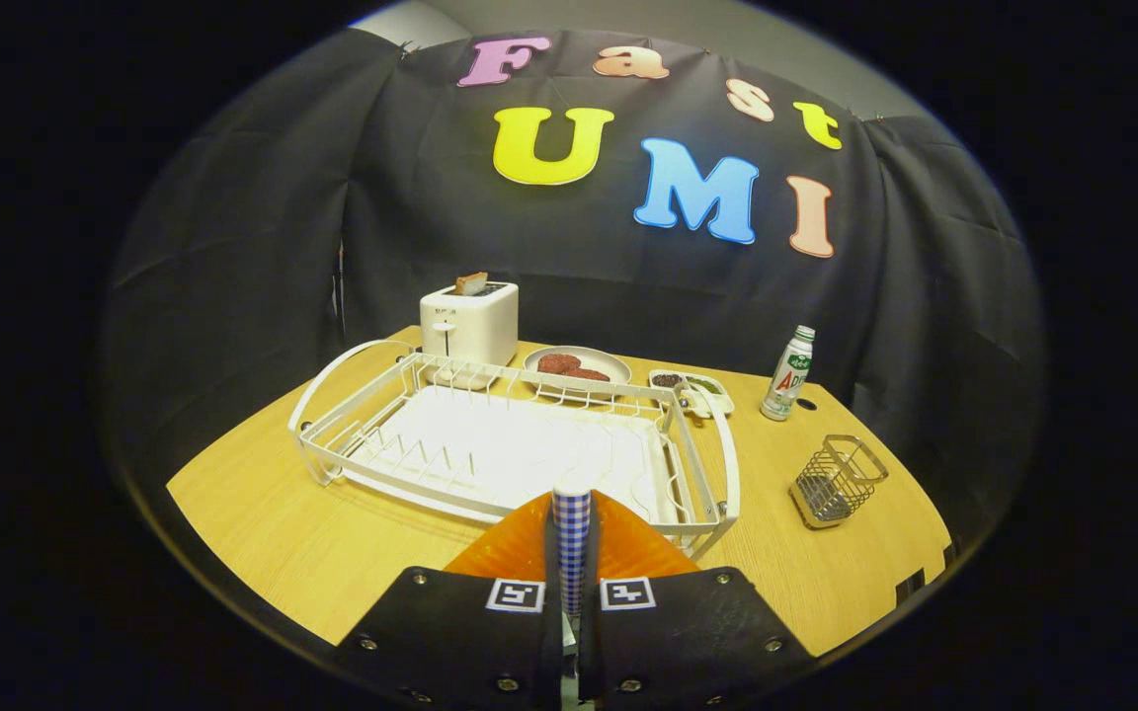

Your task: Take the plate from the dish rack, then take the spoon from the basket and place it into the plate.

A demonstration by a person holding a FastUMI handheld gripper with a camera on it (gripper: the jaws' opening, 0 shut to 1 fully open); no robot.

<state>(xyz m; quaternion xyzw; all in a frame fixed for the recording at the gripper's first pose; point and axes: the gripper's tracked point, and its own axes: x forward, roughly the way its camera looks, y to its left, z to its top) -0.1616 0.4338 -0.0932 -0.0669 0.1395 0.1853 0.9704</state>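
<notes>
My gripper (570, 604) is shut on the blue-and-white checkered handle of the spoon (571, 533), which stands upright between the fingers. Under and just ahead of the fingers lies the orange plate (633, 548) on the wooden table, in front of the white dish rack (411, 491). The spoon's bowl end is hidden behind the fingers, so I cannot tell whether it touches the plate. The rack holds no dishes. The wire basket (836, 481) stands to the right of the rack with nothing visible in it.
Beyond the rack stand a white toaster (468, 324) with a slice of toast, a grey plate (620, 367) with reddish food, a small two-part dish (692, 383) and a bottle (788, 375). Bare tabletop (292, 553) lies left of the fingers.
</notes>
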